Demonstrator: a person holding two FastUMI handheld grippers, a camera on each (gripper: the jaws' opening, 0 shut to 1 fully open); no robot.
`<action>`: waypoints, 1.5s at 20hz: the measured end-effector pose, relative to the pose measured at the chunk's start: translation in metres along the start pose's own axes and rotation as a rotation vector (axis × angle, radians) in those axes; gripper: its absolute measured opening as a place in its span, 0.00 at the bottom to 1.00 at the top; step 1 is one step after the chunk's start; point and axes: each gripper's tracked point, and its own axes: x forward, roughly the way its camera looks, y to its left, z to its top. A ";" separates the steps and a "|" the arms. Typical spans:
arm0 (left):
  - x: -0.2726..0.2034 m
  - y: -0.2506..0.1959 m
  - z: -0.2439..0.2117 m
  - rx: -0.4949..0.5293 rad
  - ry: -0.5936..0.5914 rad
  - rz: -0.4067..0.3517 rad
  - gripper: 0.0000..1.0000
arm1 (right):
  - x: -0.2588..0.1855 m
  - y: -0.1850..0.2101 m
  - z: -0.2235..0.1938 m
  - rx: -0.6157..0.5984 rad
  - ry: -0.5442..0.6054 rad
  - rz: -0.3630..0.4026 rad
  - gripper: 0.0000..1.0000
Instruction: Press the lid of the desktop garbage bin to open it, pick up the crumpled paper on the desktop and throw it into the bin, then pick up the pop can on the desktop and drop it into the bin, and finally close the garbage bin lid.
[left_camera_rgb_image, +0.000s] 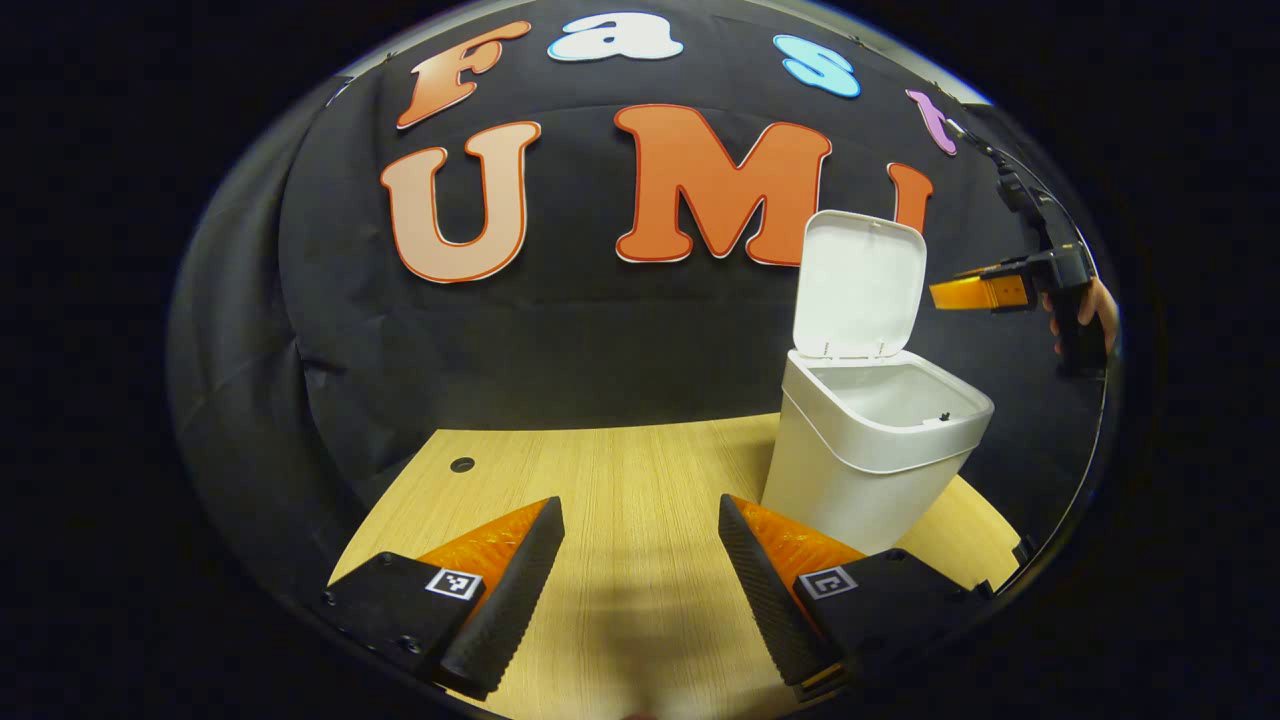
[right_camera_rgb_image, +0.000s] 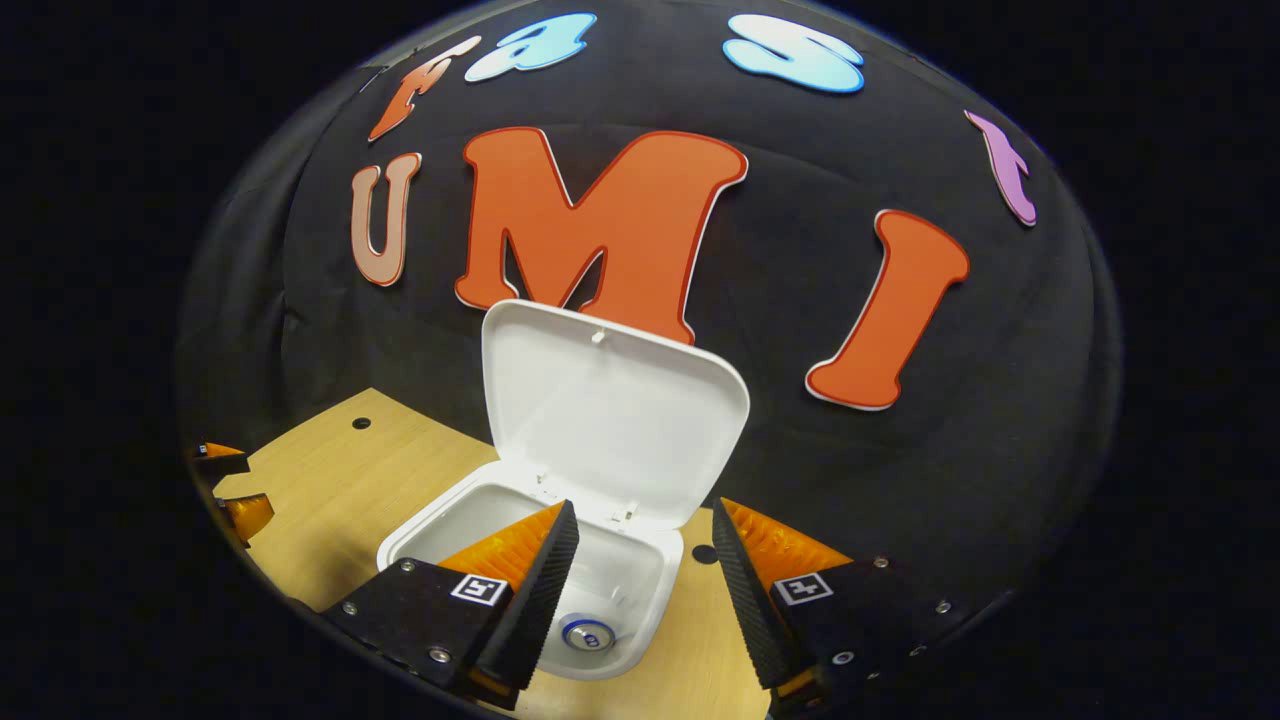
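Right gripper view first: the right gripper is hovering over the mouth of the white plastic desktop bin, its fingers spread apart with nothing between them. Looking straight down past those fingers, the pop can is lying inside at the bottom of the bin, its round metal end with a blue ring facing up. I can't make out the crumpled paper in there; the left finger is covering a good chunk of the inside, so it could be hiding behind it, can't tell. The white hinged lid is standing up and leaning back toward the black cloth wall.

Left gripper view: the left gripper is sitting low over the light wood-grain counter, fingers released and wide, gripping nothing. The bin is standing just off to its right on the counter, lid up, and the right gripper is hanging up beside that lid with a hand on its handle.

My read: the can is already where the task wants it, the counter as far as I can see it is showing no paper or can, and the lid is gaping open. So I'd say we're sitting at the last step, closing the lid. That's calling for one gripper, probably the right since it's right there, to get behind or above the raised lid and push it forward and down until it latches, without tipping the light bin over.
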 end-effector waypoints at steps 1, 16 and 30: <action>0.001 0.006 -0.001 -0.007 0.002 0.009 0.99 | 0.003 -0.005 0.012 -0.014 -0.013 -0.011 0.82; 0.004 0.068 -0.016 -0.060 0.021 0.127 0.99 | 0.046 0.003 0.110 0.006 -0.099 -0.009 0.82; -0.007 0.061 -0.018 -0.060 0.027 0.107 0.99 | 0.012 0.045 0.064 0.028 -0.018 0.093 0.81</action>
